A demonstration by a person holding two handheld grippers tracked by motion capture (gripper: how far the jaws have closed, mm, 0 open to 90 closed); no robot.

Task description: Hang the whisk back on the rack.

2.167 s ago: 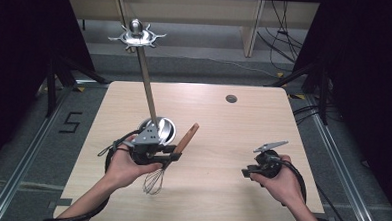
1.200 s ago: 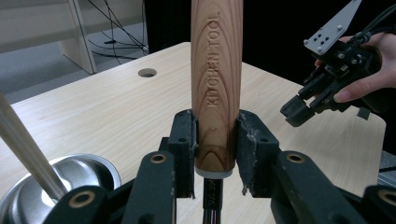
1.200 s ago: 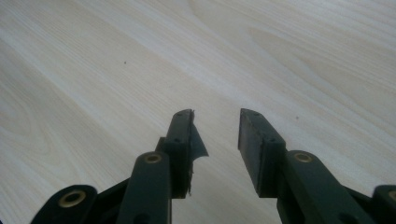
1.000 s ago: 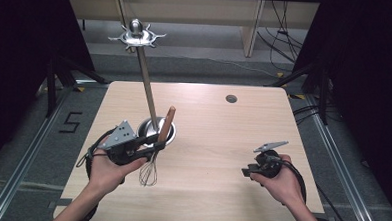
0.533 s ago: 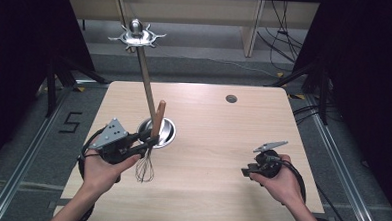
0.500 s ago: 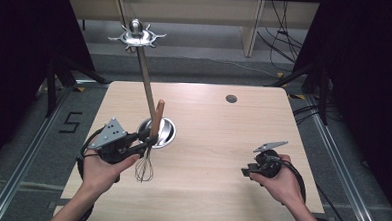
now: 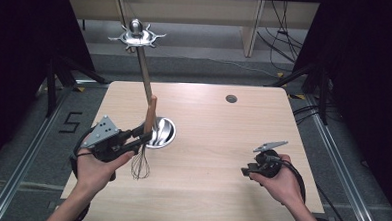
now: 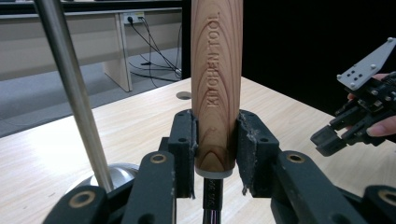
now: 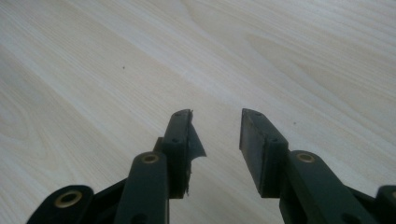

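A wooden handle (image 8: 216, 84) stamped "KITCHEN TOOL" is being clamped upright between the jaws of the left gripper (image 8: 215, 154). A metal rod (image 8: 74, 93) is being seen rising at the left from a round steel base (image 8: 116, 173). The right gripper (image 8: 362, 116) is being held at the far right over the table (image 8: 289, 121).

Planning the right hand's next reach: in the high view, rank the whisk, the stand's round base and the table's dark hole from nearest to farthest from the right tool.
1. Dark hole: ahead of the right tool.
2. Round base: to its left.
3. Whisk: farthest left, clamped in the left tool.

Base and whisk nearly tie.
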